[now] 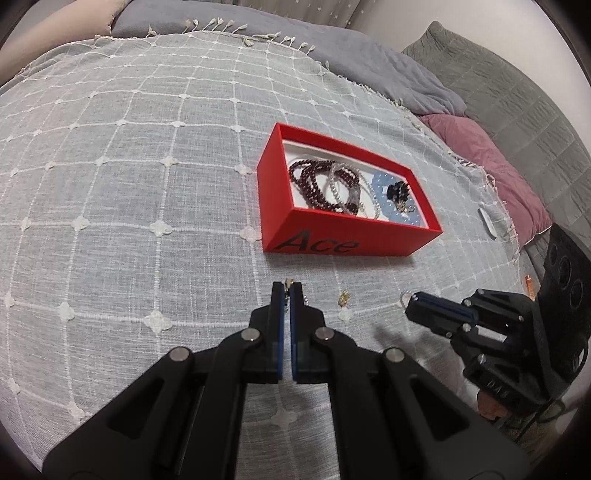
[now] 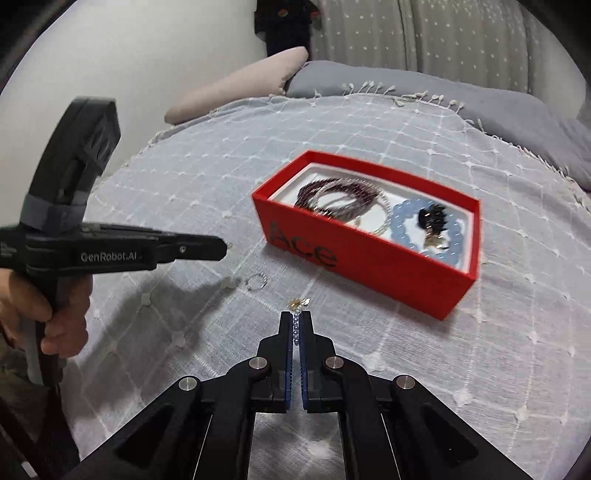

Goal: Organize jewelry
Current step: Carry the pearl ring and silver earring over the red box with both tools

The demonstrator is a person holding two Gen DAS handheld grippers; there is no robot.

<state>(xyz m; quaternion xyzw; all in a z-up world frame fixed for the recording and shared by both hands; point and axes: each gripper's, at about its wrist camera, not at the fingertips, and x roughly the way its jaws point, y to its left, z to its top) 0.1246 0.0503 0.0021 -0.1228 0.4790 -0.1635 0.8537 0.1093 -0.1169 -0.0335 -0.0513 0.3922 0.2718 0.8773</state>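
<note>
A grey coverlet [image 1: 129, 184] with a white grid pattern and small flower-shaped knots spreads over the bed; a fringe of white tassels [image 1: 236, 31] runs along its far edge. Beyond the fringe lies a blue-grey blanket [image 1: 369, 62]. A beige pillow [image 2: 240, 86] rests against the blanket's end by the wall. A mauve cushion [image 1: 491, 166] sits at the coverlet's edge, with a grey quilted cushion [image 1: 517, 92] behind it. A small white object [image 1: 487, 220] lies flat near the mauve cushion; its kind cannot be told. A curtain [image 2: 443, 37] with small white dots hangs behind the bed.
</note>
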